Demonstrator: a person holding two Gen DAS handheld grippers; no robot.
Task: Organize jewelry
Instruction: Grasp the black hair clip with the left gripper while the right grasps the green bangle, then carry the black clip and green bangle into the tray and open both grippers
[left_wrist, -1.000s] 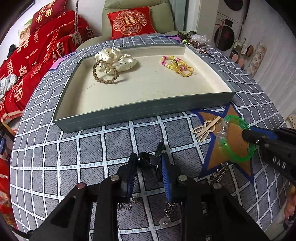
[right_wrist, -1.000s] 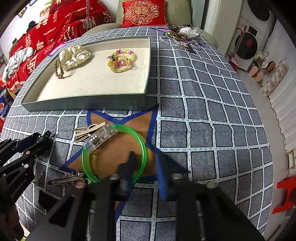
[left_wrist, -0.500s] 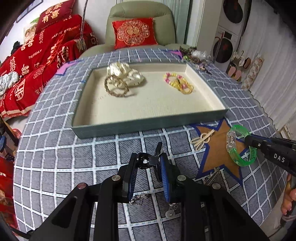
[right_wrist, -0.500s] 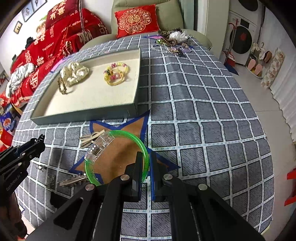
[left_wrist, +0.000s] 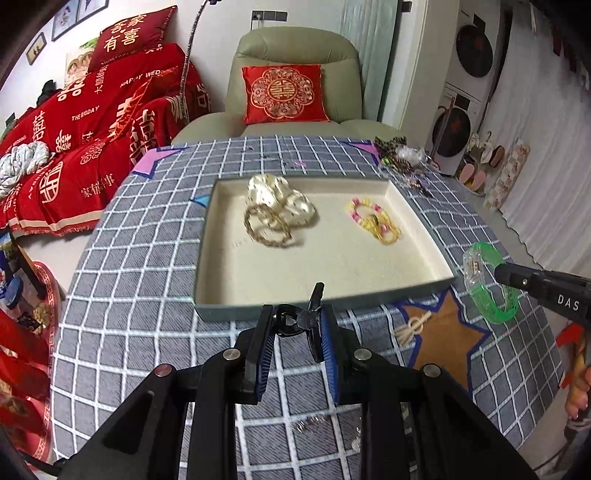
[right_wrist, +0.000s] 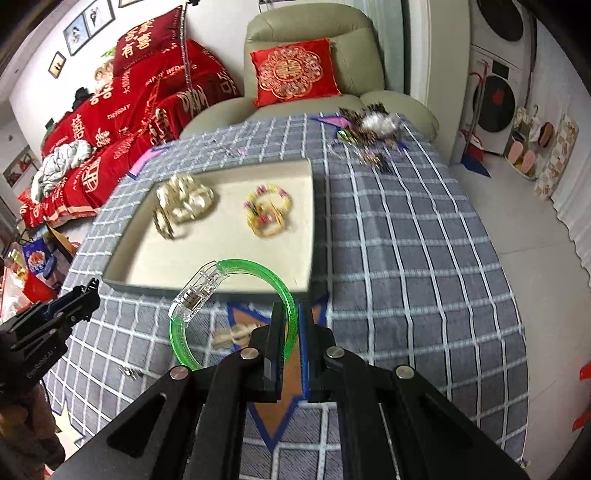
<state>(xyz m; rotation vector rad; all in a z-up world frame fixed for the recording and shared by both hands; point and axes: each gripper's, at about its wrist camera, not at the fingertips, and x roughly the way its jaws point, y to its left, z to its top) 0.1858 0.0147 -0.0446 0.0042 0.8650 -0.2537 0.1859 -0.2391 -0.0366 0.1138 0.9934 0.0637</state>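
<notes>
Left wrist view: the left tool (left_wrist: 295, 325) is clenched on a black hair claw clip (left_wrist: 303, 317), pinched between its blue-padded fingers (left_wrist: 264, 350) and held clear above the bench (left_wrist: 140, 302), which wears a grey grid-patterned cloth. Beyond the clip lies a shallow grey tray (left_wrist: 421, 288) with a cream lining. In the tray's far half sit a cream spotted scrunchie (left_wrist: 284, 199) with a braided brown bracelet (left_wrist: 267, 225) touching its near side, and, well apart toward the tray's right edge, a cluster of yellow and pink beaded bracelets (left_wrist: 375, 221). Near the bench's right edge the right tool (left_wrist: 498, 275) grasps a green translucent bangle (left_wrist: 491, 284) with a clear plastic clasp, off the surface, above a brown star patch (left_wrist: 443, 332) outlined in blue. A pale wooden hair clip (left_wrist: 412, 326) rests on the star's left part. A heap of more jewelry (left_wrist: 400, 155) lies at the far right corner.

Right wrist view: the right tool (right_wrist: 291, 321) is closed tight on the bangle (right_wrist: 236, 266), gripping its right arc, the hoop standing up leftward in front of the tray's (right_wrist: 122, 273) near edge. The left tool (right_wrist: 88, 295) shows at the left edge; its grip cannot be read from here. The wooden clip (right_wrist: 236, 334) is seen through the hoop, blurred.
</notes>
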